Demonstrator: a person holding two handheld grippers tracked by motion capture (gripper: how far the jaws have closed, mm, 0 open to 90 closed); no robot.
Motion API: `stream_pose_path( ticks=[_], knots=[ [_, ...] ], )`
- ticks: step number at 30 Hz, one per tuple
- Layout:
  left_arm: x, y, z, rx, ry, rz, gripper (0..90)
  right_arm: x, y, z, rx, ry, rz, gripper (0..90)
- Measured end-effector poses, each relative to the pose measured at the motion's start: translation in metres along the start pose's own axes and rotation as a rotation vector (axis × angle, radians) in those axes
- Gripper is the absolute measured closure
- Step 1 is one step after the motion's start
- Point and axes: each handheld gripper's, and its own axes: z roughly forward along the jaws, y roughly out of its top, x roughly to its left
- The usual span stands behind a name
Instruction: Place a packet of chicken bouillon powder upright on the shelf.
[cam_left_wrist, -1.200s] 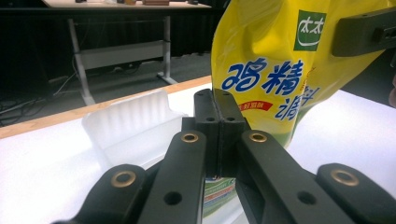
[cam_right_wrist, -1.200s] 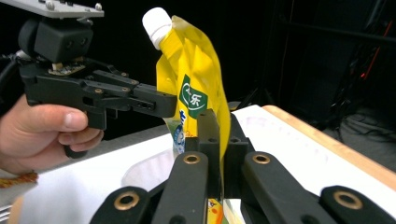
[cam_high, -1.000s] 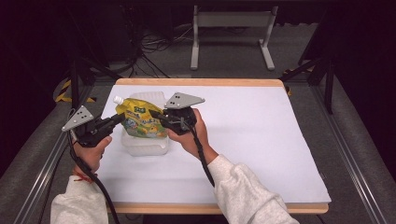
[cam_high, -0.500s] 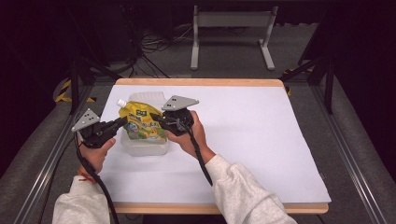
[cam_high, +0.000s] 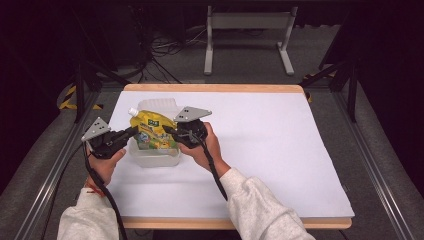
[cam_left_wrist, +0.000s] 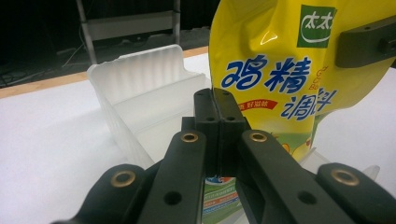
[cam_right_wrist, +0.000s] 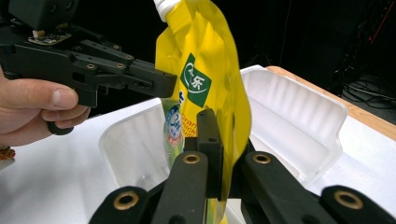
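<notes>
I held a yellow spouted seasoning pouch (cam_high: 151, 131) upright over an open translucent plastic clamshell box (cam_high: 152, 156) that sat on the white table cover (cam_high: 280, 150), toward its left side. My left gripper (cam_high: 134, 131) came in from the left; in the left gripper view its two jaws were closed flat together on the pouch's side edge (cam_left_wrist: 275, 74), low on the printed face. My right gripper (cam_high: 167, 131) came in from the opposite side; in the right gripper view its jaws were pinched tight on the other edge of the pouch (cam_right_wrist: 205, 88), the film sandwiched between them. The white spout (cam_right_wrist: 164, 6) pointed up and away from me. The pouch's lower end hung within the box's front compartment (cam_right_wrist: 135, 149); whether it touched the floor of the box I could not tell. The hinged lid (cam_right_wrist: 299, 121) lay open behind. My left hand (cam_right_wrist: 39, 109) was wrapped around the left gripper's handle.
</notes>
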Motion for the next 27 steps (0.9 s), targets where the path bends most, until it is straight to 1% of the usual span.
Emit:
stream_pose_path(
  ticks=[11, 15, 16, 19, 20, 21, 22, 25, 27],
  knots=[
    [-0.0005, -0.0008, -0.0006, 0.002, 0.001, 0.003, 89.9, -0.0012, -0.0031, 0.0011, 0.004, -0.011, -0.017, 89.1],
    [-0.0015, -0.001, -0.0016, 0.005, 0.014, 0.006, 89.3, -0.0015, -0.0049, 0.0025, 0.029, -0.018, -0.029, 86.7],
    [-0.002, -0.0012, -0.0016, 0.006, 0.024, 0.008, 88.5, -0.0018, -0.0059, 0.0025, 0.027, -0.017, -0.032, 86.8],
    [-0.0024, -0.0018, -0.002, 0.01, 0.032, 0.009, 85.9, -0.0037, -0.0068, 0.0012, 0.023, -0.017, -0.031, 86.7],
    [-0.0027, -0.0019, -0.0023, 0.009, 0.034, 0.006, 85.9, -0.0037, -0.0068, 0.0012, 0.023, -0.017, -0.031, 86.7],
    [-0.0041, -0.0018, -0.0022, 0.007, 0.043, 0.012, 85.7, -0.0035, -0.006, 0.0004, 0.028, -0.019, -0.041, 86.7],
    [-0.0041, -0.0018, -0.0022, 0.007, 0.043, 0.012, 85.5, -0.0033, -0.0058, 0.0003, 0.029, -0.02, -0.045, 86.7],
    [-0.0052, -0.002, -0.0035, 0.011, 0.047, 0.012, 85.2, -0.0026, -0.0056, -0.0004, 0.03, -0.021, -0.046, 86.4],
    [-0.0065, -0.0021, -0.0042, 0.005, 0.056, 0.015, 84.2, -0.0026, -0.0057, -0.0021, 0.031, -0.024, -0.051, 85.4]
  ],
)
